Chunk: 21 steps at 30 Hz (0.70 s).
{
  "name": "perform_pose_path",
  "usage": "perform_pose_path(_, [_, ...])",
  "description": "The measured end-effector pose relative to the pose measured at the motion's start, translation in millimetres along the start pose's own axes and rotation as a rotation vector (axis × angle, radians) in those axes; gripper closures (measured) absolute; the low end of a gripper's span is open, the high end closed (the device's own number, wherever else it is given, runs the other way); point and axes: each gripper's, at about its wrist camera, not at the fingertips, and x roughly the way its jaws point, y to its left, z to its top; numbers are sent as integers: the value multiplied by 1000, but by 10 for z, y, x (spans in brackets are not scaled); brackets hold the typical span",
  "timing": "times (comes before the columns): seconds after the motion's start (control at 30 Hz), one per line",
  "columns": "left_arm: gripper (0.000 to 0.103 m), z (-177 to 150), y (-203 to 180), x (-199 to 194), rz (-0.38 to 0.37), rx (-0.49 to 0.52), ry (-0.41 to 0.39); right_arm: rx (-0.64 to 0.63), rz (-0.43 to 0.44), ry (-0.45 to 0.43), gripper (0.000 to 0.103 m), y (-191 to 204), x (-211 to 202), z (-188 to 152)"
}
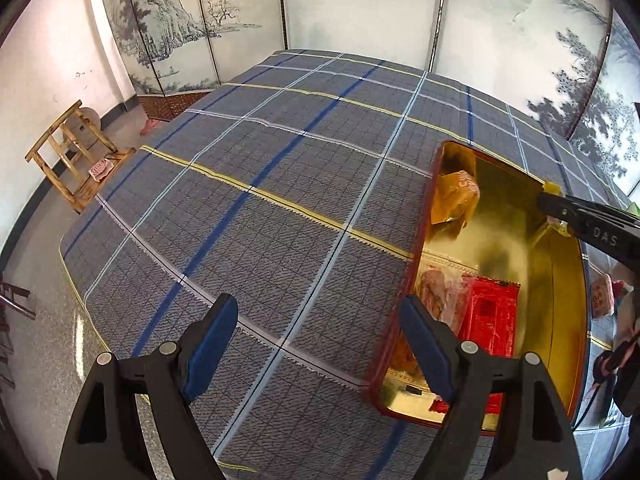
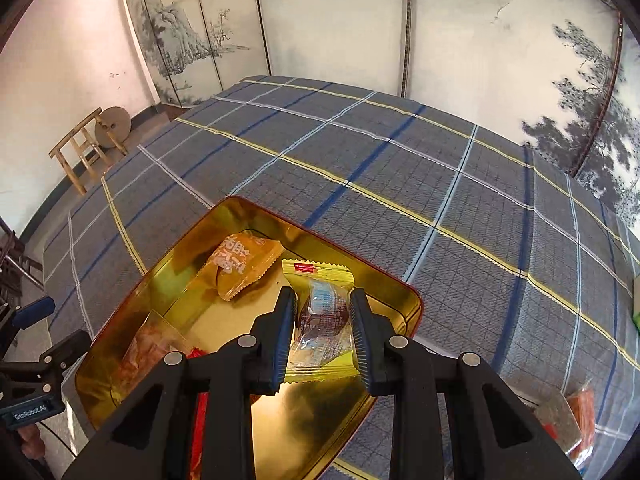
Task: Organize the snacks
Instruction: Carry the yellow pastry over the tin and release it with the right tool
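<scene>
A red tin with a gold inside [image 2: 312, 420] lies open on the plaid cloth. In it are an orange packet [image 2: 240, 260], a pinkish clear packet [image 2: 148, 344] and a red packet [image 2: 198, 400]. My right gripper [image 2: 324, 320] is shut on a yellow-edged clear packet with a brown cake inside [image 2: 320, 280], held above the tin's near right part. In the left wrist view the tin [image 1: 504, 216] is at the right, with the orange packet [image 1: 456, 196] and red packet [image 1: 492, 312] inside. My left gripper [image 1: 320, 348] stands open over the cloth beside the tin's left rim, nothing between its fingers.
The plaid cloth [image 1: 260, 200] covers a wide table. Loose snack packets [image 2: 576, 412] lie on it to the right of the tin. A wooden stool [image 1: 76, 156] stands on the floor at the far left. Painted folding screens [image 2: 192, 40] line the back.
</scene>
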Motion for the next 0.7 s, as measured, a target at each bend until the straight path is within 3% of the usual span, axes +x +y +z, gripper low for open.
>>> perform_pose_path(0.5, [23, 31, 23, -13, -17, 2, -8, 10, -6, 14, 72, 19, 258, 42])
perform_pose_path(0.63, [23, 22, -5, -20, -19, 10, -11, 14, 8, -17, 49, 19, 138, 24])
perform_pose_path(0.7, [23, 22, -33, -35, -26, 13, -12, 27, 17, -32, 48, 9, 23, 1])
